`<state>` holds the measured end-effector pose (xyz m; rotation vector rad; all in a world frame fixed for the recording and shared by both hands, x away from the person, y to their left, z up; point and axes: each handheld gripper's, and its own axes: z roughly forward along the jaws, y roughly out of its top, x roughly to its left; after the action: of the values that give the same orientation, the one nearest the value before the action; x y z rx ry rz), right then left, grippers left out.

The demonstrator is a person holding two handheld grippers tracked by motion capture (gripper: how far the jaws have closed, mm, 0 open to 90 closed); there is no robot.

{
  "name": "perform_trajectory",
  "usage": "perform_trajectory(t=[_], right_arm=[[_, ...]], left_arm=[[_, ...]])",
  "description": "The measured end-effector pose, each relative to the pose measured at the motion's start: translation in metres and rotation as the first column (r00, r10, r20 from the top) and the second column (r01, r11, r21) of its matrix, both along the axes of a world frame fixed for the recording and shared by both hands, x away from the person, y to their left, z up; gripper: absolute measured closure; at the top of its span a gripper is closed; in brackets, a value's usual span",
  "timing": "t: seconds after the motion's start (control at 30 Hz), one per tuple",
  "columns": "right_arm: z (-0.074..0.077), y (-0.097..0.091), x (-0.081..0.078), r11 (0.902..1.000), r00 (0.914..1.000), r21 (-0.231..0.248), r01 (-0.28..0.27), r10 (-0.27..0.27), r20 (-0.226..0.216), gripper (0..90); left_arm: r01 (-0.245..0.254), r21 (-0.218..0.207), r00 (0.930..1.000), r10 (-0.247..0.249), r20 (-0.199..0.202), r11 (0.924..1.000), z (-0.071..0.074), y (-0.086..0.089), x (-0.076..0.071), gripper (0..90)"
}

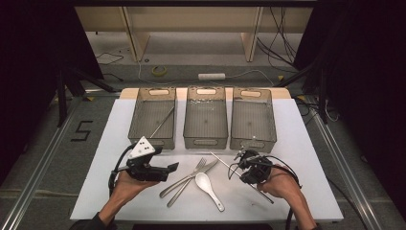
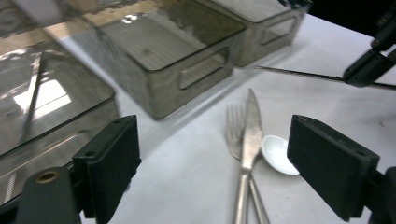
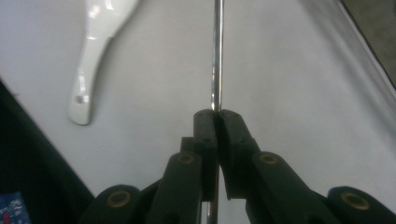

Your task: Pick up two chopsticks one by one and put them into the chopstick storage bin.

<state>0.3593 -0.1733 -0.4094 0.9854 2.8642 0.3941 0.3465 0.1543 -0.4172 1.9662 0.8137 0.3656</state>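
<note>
Right gripper [image 3: 215, 116] is clamped on a thin metal rod [image 3: 216, 51], jaws pressed together around it; in the high view the right gripper [image 1: 245, 158] sits at near right of the worktop [image 1: 297, 143], just in front of the right bin [image 1: 253, 120], and the rod [image 1: 221, 159] runs through it, one end pointing far-left toward the middle bin [image 1: 206, 117], the other sticking out near-right past the hand [image 1: 280, 184]. Can't tell if the rod's tip touches the worktop. Left gripper [image 1: 163, 171] is at near left, held level, jaws spread wide with nothing between them; its own view shows the two black pads [image 2: 109, 163] well apart. Between the two grippers, on the worktop: fork [image 1: 189, 182] and knife [image 1: 187, 178] crossed over each other, white spoon [image 1: 208, 188] just right of them, bowl end touching or nearly touching the knife. Three clear bins in a row at the far side; left bin [image 1: 153, 117] has another thin rod [image 1: 163, 120] lying diagonally in it. From the left gripper view the held rod [image 2: 299, 74] shows far right, above the knife [image 2: 250, 135] tip.
</note>
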Motion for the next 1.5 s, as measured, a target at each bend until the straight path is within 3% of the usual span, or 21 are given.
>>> perform_trajectory(t=[0.2,0.33,0.43,0.47,0.5,0.67,0.7,0.77,0.8,0.83,0.9,0.97,1.07,1.1,1.17,1.23,1.27,1.37,1.43,1.47,1.5], right_arm=[[0.010,0.022,-0.012,0.9945,0.9946,0.019,-0.103,0.103,0.011,86.4],[0.012,0.031,-0.016,0.9878,0.9878,0.017,-0.155,0.154,0.020,86.5],[0.015,0.041,-0.023,0.9784,0.9783,0.015,-0.206,0.206,0.024,86.5],[0.016,0.044,-0.024,0.9760,0.9760,0.015,-0.217,0.217,0.021,86.5],[0.016,0.044,-0.024,0.9760,0.9760,0.015,-0.217,0.217,0.021,86.5],[0.015,0.053,-0.029,0.9619,0.9619,0.012,-0.273,0.273,0.020,86.5],[0.015,0.053,-0.029,0.9619,0.9619,0.012,-0.273,0.273,0.020,86.5],[0.015,0.056,-0.030,0.9572,0.9572,0.012,-0.289,0.289,0.016,86.5],[0.015,0.057,-0.030,0.9539,0.9538,0.007,-0.300,0.300,0.015,86.5],[0.015,0.058,-0.031,0.9530,0.9528,0.003,-0.303,0.303,0.017,86.5],[0.015,0.059,-0.032,0.9505,0.9505,0.001,-0.311,0.311,0.011,86.5],[0.015,0.059,-0.032,0.9491,0.9490,0.000,-0.315,0.315,0.012,86.5],[0.015,0.061,-0.034,0.9430,0.9429,-0.005,-0.333,0.333,0.010,86.5],[0.014,0.061,-0.034,0.9403,0.9403,-0.007,-0.340,0.340,0.009,86.4],[0.014,0.062,-0.034,0.9388,0.9388,-0.013,-0.344,0.344,0.008,86.5],[0.014,0.062,-0.034,0.9352,0.9352,-0.013,-0.354,0.354,0.008,86.5],[0.014,0.062,-0.034,0.9322,0.9323,-0.017,-0.362,0.362,0.006,86.4],[0.013,0.063,-0.034,0.9280,0.9280,-0.015,-0.372,0.372,0.006,86.4],[0.012,0.063,-0.035,0.9285,0.9285,-0.013,-0.371,0.371,0.003,86.4],[0.012,0.063,-0.035,0.9211,0.9213,-0.020,-0.389,0.389,0.000,86.5],[0.012,0.063,-0.035,0.9211,0.9213,-0.020,-0.389,0.389,0.000,86.5]], left_arm=[[0.110,0.045,0.9938,-0.111,0.015,0.9929,0.001,-0.019,-0.002,16.1],[0.146,0.050,0.9889,-0.147,0.020,0.9880,0.002,-0.026,-0.002,16.1],[0.191,0.071,0.9811,-0.193,0.016,0.9790,0.001,-0.032,-0.002,16.1],[0.222,0.083,0.9747,-0.223,0.007,0.9715,0.000,-0.037,-0.003,16.1],[0.222,0.083,0.9747,-0.223,0.007,0.9715,0.000,-0.037,-0.003,16.2],[0.316,0.129,0.9481,-0.318,-0.005,0.9400,-0.002,-0.048,-0.008,18.0],[0.316,0.129,0.9481,-0.318,-0.005,0.9400,-0.002,-0.048,-0.008,18.8],[0.334,0.152,0.9414,-0.337,-0.003,0.9302,-0.003,-0.052,-0.010,19.5],[0.355,0.178,0.9327,-0.361,0.001,0.9178,-0.004,-0.054,-0.013,20.8],[0.355,0.178,0.9327,-0.361,0.001,0.9178,-0.004,-0.054,-0.013,21.8],[0.369,0.195,0.9265,-0.376,0.000,0.9088,-0.005,-0.057,-0.015,23.4],[0.393,0.213,0.9154,-0.403,0.002,0.8946,-0.005,-0.059,-0.016,25.6],[0.413,0.229,0.9052,-0.425,0.002,0.8813,-0.005,-0.060,-0.018,32.3],[0.424,0.248,0.8986,-0.439,0.006,0.8712,-0.006,-0.061,-0.020,33.9],[0.427,0.254,0.8969,-0.442,0.004,0.8680,-0.006,-0.062,-0.020,37.8],[0.448,0.267,0.8858,-0.464,-0.004,0.8531,-0.007,-0.062,-0.021,41.8],[0.448,0.267,0.8858,-0.464,-0.004,0.8531,-0.007,-0.062,-0.021,43.6],[0.466,0.288,0.8741,-0.486,-0.004,0.8366,-0.008,-0.064,-0.023,48.9],[0.470,0.294,0.8717,-0.490,-0.005,0.8325,-0.008,-0.064,-0.023,52.3],[0.474,0.295,0.8697,-0.493,-0.009,0.8298,-0.008,-0.064,-0.024,53.7],[0.479,0.298,0.8669,-0.498,-0.011,0.8260,-0.008,-0.065,-0.024,53.7]])
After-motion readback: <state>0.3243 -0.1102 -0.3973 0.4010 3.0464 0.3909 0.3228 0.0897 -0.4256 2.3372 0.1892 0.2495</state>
